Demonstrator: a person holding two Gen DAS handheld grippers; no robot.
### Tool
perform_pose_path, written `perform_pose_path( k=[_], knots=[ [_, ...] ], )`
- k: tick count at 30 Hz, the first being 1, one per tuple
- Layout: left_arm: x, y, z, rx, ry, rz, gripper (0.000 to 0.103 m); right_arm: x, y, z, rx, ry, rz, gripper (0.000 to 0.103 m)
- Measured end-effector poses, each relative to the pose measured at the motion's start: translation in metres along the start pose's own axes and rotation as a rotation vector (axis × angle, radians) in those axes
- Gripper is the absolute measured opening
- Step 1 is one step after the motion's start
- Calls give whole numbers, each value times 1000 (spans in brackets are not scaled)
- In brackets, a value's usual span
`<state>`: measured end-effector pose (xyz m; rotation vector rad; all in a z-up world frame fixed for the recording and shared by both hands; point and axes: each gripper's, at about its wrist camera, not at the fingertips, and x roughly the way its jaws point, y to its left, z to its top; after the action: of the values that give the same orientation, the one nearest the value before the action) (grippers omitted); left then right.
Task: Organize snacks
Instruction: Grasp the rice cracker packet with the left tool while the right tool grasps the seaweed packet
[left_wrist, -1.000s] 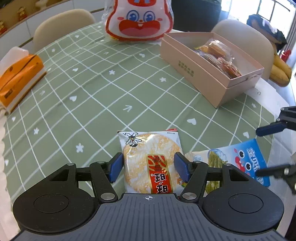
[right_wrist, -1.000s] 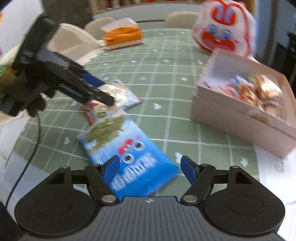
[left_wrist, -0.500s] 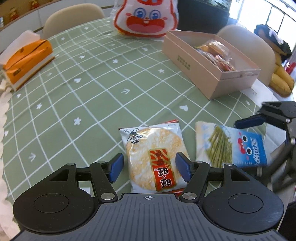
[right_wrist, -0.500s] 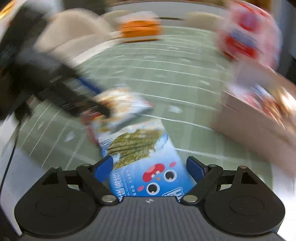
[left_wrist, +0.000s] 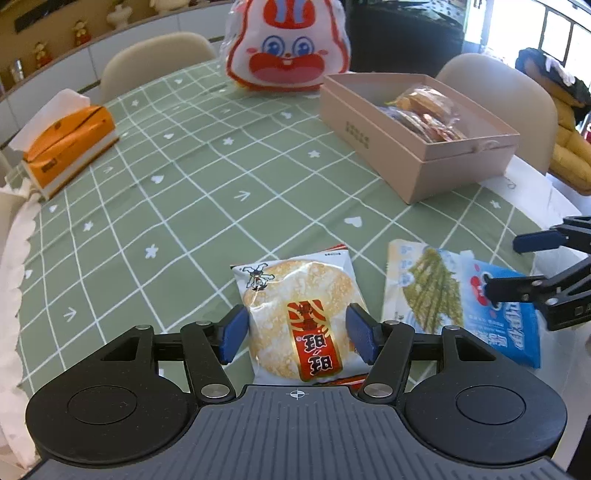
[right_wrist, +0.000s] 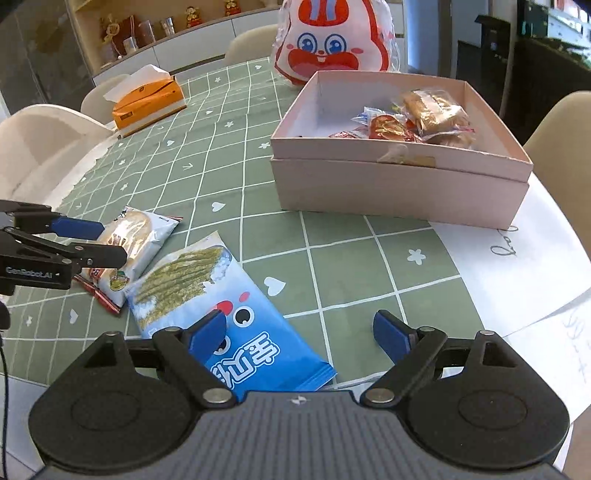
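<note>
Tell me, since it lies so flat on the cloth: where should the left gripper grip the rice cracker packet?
Probably across its two long side edges near the nearer end. The left gripper already straddles the rice cracker packet with jaws open, coming from the near table edge. The packet's width fits between the fingers, and its puffed middle gives the pads something to pinch.

Beige chairs (left_wrist: 155, 59) ring the green-clothed table (left_wrist: 192, 192); bright windows (left_wrist: 554, 33) behind.
</note>
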<state>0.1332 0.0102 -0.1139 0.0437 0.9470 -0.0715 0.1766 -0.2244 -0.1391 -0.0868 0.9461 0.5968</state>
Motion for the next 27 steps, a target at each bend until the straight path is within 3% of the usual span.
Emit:
perform_pose_path(
  k=[5, 8, 10, 12, 15, 18, 21, 24, 27],
  knots=[
    [-20, 3, 3, -16, -51, -12, 65, 0, 0, -3, 26, -20, -19, 88],
    [-19, -3, 5, 26, -46, -33, 65, -3, 2, -2, 47, -12, -34, 88],
    [-15, -7, 2, 56, -33, -31, 65, -8, 5, 2, 30, -16, 30, 88],
    [-10, -9, -2, 62, -15, -41, 65, -14, 14, 8, -35, -28, 111, 88],
    [-5, -11, -9, 88, 2, -32, 65, -20, 47, 12, -266, -28, 177, 88],
    [-3, -11, -9, 102, -4, -21, 67, -11, 83, 3, -530, -41, 85, 88],
    [-2, -8, -8, 89, -3, -16, 67, 8, 100, -2, -649, -59, -13, 88],
    [-2, -5, -8, 79, -2, -27, 67, 23, 97, 3, -618, -54, -45, 90],
    [-3, -2, -7, 59, -1, -44, 67, 31, 84, 15, -522, -23, -11, 92]
  ],
)
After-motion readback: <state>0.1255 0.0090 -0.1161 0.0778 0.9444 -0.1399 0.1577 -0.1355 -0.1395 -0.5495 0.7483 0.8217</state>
